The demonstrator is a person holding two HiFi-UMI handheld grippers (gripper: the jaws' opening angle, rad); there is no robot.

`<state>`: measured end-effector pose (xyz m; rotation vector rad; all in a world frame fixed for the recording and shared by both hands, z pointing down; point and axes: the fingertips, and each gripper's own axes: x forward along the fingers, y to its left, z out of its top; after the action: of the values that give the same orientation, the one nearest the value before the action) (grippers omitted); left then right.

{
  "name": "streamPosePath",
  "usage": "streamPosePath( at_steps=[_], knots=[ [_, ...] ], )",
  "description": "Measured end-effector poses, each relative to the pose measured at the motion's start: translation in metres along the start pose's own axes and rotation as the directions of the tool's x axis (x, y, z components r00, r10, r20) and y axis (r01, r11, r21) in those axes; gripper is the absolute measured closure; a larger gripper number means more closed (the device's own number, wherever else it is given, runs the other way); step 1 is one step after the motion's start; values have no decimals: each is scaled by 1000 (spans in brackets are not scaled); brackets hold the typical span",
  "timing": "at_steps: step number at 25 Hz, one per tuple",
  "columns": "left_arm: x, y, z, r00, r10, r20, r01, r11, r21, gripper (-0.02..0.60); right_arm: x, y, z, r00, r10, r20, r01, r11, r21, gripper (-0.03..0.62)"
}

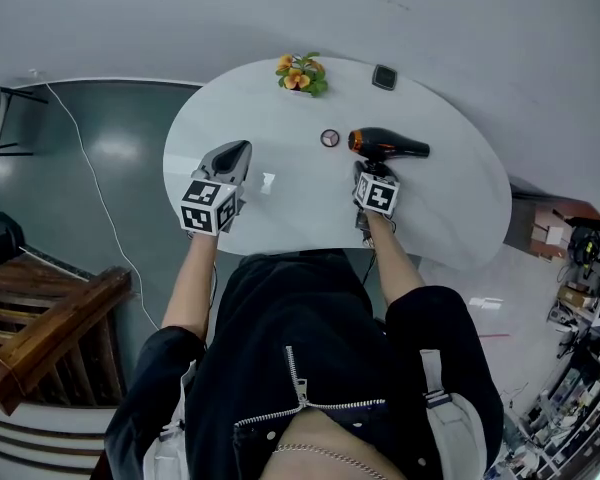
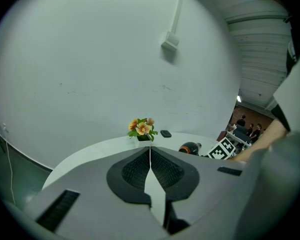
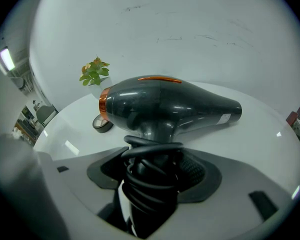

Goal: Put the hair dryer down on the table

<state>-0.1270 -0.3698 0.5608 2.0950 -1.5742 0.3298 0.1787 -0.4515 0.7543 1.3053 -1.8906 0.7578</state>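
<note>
Right gripper view showed the right claw (image 3: 155, 173) pinching the hair dryer (image 3: 170, 104) by its cord-wrapped handle; the left claw (image 2: 150, 154) was pressed together above the bench (image 2: 90, 154).

A white oval table (image 1: 300, 208) stands against a pale wall. A black hair dryer (image 1: 390, 145) with an orange ring lies crosswise above it, its handle running down into the right gripper (image 1: 371, 171). The left gripper (image 1: 238, 154) hangs over the table's left part, well apart. A small round thing (image 1: 329, 138) sits just beside the orange end. Flowers (image 1: 300, 72) and a dark square thing (image 1: 384, 77) stand near the far edge.
</note>
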Motion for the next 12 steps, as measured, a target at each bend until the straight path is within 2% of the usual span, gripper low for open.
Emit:
streamPosePath(
  at_steps=[12],
  knots=[
    [-26, 1, -6, 1000, -16, 8, 16, 1000, 12, 560, 1, -1, 2, 1000, -3, 24, 3, 1000, -20, 299]
  ],
)
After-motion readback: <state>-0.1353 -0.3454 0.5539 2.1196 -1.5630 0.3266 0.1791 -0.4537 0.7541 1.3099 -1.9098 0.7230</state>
